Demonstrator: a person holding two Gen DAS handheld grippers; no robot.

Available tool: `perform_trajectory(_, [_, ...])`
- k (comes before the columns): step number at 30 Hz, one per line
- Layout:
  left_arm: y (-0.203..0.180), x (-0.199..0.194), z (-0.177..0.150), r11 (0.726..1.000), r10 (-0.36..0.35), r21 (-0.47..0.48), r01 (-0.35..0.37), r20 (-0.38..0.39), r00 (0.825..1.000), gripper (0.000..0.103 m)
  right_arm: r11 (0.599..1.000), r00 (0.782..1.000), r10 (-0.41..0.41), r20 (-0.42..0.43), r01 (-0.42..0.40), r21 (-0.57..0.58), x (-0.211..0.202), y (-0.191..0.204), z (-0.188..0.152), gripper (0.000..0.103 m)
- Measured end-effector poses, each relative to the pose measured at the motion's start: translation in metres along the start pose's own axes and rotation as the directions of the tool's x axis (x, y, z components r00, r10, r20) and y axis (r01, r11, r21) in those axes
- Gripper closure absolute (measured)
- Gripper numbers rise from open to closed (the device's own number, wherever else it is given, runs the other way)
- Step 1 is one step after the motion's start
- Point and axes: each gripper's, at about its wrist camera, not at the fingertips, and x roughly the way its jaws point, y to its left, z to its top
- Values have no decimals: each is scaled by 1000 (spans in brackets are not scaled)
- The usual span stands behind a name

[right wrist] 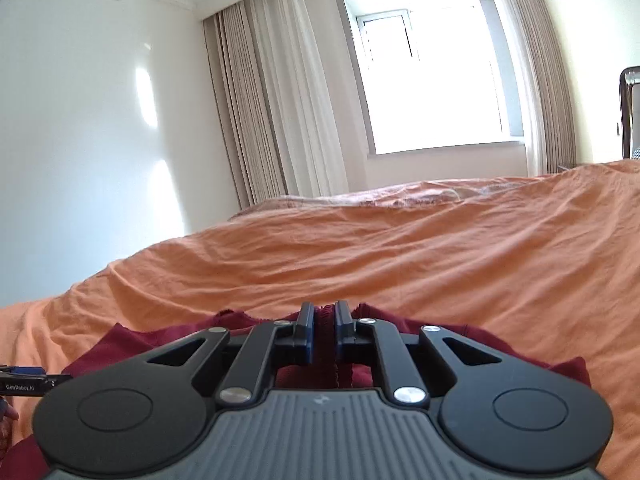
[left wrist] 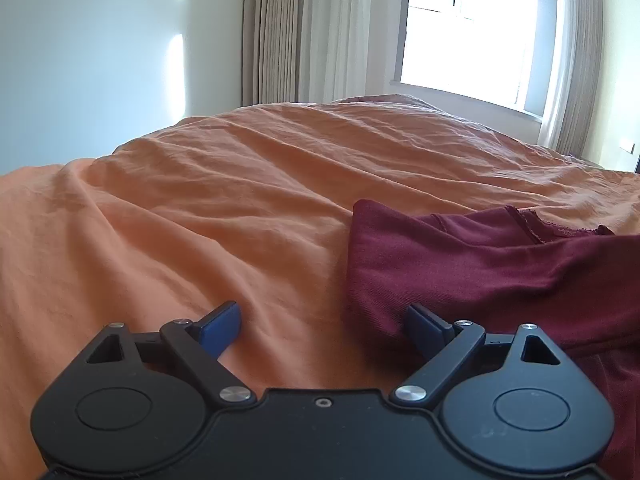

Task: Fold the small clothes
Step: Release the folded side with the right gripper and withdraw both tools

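Note:
A dark red garment (left wrist: 480, 272) lies partly folded on the orange bedsheet (left wrist: 224, 208), to the right in the left wrist view. My left gripper (left wrist: 320, 328) stands wide open at the garment's left edge. Its right blue pad (left wrist: 424, 328) rests over the cloth and its left pad (left wrist: 220, 328) over the bare sheet. In the right wrist view my right gripper (right wrist: 325, 332) is shut on a lace-trimmed edge of the red garment (right wrist: 132, 340), which shows between the two pads. The left gripper's tip (right wrist: 28, 378) shows at that view's left edge.
The orange sheet (right wrist: 400, 248) covers a wide, wrinkled bed. Beyond it are a white wall, beige curtains (right wrist: 272, 100) and a bright window (right wrist: 432, 80). A dark headboard or chair frame (right wrist: 630, 112) stands at the far right.

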Motion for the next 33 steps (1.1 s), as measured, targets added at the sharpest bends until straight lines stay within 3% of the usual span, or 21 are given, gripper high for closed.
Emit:
perform_trajectory(5, [-4, 0, -2, 1000, 11, 15, -11, 7, 1000, 12, 997, 989, -50, -141, 57, 45, 25, -13, -21, 90])
perform_trajectory(8, [-3, -1, -2, 1000, 5, 10, -5, 4, 1000, 12, 991, 982, -82, -171, 98, 87, 24, -23, -32, 80])
perform_trajectory(10, [-3, -4, -2, 1000, -5, 4, 5, 1, 1000, 11, 990, 981, -88, -172, 106, 96, 16, -26, -36, 54])
perform_trajectory(12, [-1, -9, -3, 1000, -23, 4, 23, -2, 1000, 9, 992, 982, -81, -168, 96, 85, 4, -28, -40, 40])
perform_trajectory(15, [0, -17, -7, 999, -51, 13, 51, -7, 999, 5, 993, 971, -114, -211, 117, 3, -6, -27, -48, 26])
perform_trajectory(18, [-1, -25, -16, 998, -42, 48, 43, -18, 999, 5, 987, 955, -163, -247, 156, -48, -20, -29, -60, 25])
perform_trajectory(24, [-1, -59, -36, 990, -50, 128, 50, -6, 999, 3, 986, 966, -152, -207, 135, -98, -86, -26, -78, 0])
perform_trajectory(33, [6, -119, -78, 982, -140, 121, 142, -25, 990, 1, 970, 974, -151, -171, 114, -213, -177, 12, -122, 0])
